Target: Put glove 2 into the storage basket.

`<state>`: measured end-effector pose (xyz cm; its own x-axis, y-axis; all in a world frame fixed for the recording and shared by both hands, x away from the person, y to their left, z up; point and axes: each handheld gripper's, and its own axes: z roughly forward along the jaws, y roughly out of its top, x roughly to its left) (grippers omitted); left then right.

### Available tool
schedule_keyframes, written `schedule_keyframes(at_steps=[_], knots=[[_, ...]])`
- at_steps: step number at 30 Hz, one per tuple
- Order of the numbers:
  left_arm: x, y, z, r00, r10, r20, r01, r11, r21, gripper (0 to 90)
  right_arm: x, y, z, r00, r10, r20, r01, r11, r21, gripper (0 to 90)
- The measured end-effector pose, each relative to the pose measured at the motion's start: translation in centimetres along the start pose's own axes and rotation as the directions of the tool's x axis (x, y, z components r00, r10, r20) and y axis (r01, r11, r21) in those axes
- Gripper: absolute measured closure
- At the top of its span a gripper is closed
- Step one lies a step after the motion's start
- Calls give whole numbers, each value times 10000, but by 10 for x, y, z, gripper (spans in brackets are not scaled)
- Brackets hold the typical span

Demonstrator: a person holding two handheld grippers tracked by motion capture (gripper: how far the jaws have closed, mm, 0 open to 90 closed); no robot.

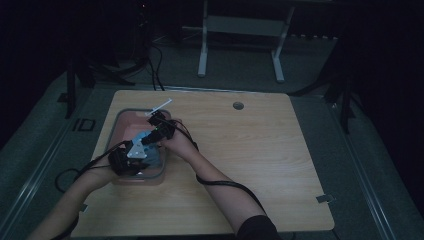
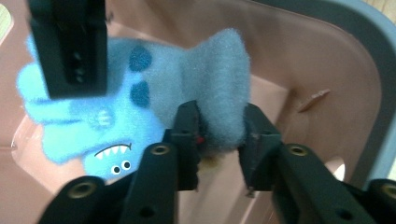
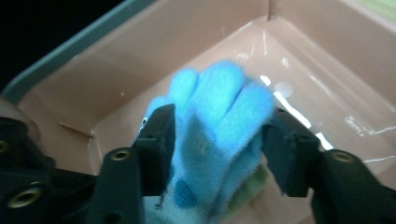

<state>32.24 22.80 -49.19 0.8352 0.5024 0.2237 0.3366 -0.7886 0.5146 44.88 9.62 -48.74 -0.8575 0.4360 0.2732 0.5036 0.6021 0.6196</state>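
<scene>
A fuzzy blue glove (image 2: 140, 112) with a monster face and dark spots hangs inside a pink bin (image 2: 327, 60). My left gripper (image 2: 219, 135) is shut on its grey-blue cuff, which is pinched between the pads. In the right gripper view the glove's fingers (image 3: 215, 107) lie between the jaws of my right gripper (image 3: 218, 135), which stand apart and do not squeeze them. From above, both grippers meet over the grey-rimmed bin (image 1: 120, 117) at the table's left, the left gripper (image 1: 145, 152) nearer me and the right gripper (image 1: 152, 134) beyond it.
Something yellow-green (image 3: 252, 186) lies under the glove in the bin. A white strip (image 1: 161, 105) rests at the bin's far rim. The wooden table (image 1: 260, 150) has a cable hole (image 1: 238, 105). A desk frame (image 1: 240, 45) stands on the floor beyond.
</scene>
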Motion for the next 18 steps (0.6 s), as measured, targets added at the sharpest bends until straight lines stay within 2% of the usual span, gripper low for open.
schedule_keyframes(at_steps=[2, 4, 6, 9, 10, 13, 15, 16, 17, 18], knots=[[0, 0, 0, 10000, -24, -17, 24, 10000, 54, 675, -2, 0, -5, 10000, -15, 66, 17, 9996, -279, 389], [0, 0, 1, 9998, -141, -141, 143, 9999, 96, 625, -3, -1, -11, 10000, 65, -59, -68, 9986, -520, 341], [1, 0, 0, 9991, -354, -242, 354, 9994, 2, 510, -4, -2, -17, 9998, 6, -189, -18, 9981, -623, 292], [5, -1, -4, 9941, -924, -560, 908, 9954, -313, 368, -5, -4, -26, 9994, -51, -345, 21, 9964, -848, 264], [6, -2, -6, 9910, -1139, -700, 1114, 9930, -387, 316, -6, -5, -29, 9989, -57, -467, 13, 9954, -955, 235], [11, -1, -13, 9813, -1790, -712, 1733, 9817, -794, 182, -6, -7, -39, 9975, -128, -692, 47, 9933, -1158, 207], [11, 1, -18, 9789, -1919, -694, 1835, 9766, -1125, 148, -4, -9, -44, 9976, -164, -679, 76, 9919, -1271, 205], [11, 1, -18, 9789, -1919, -694, 1835, 9766, -1125, 147, -4, -9, -44, 9976, -164, -679, 76, 9919, -1271, 205], [10, 7, -24, 9735, -2170, -719, 2045, 9673, -1501, 147, -4, -10, -48, 9969, -269, -746, 175, 9922, -1237, 195], [10, 9, -26, 9720, -2212, -789, 2061, 9646, -1645, 138, -3, -13, -56, 9957, -383, -842, 264, 9901, -1376, 200]])
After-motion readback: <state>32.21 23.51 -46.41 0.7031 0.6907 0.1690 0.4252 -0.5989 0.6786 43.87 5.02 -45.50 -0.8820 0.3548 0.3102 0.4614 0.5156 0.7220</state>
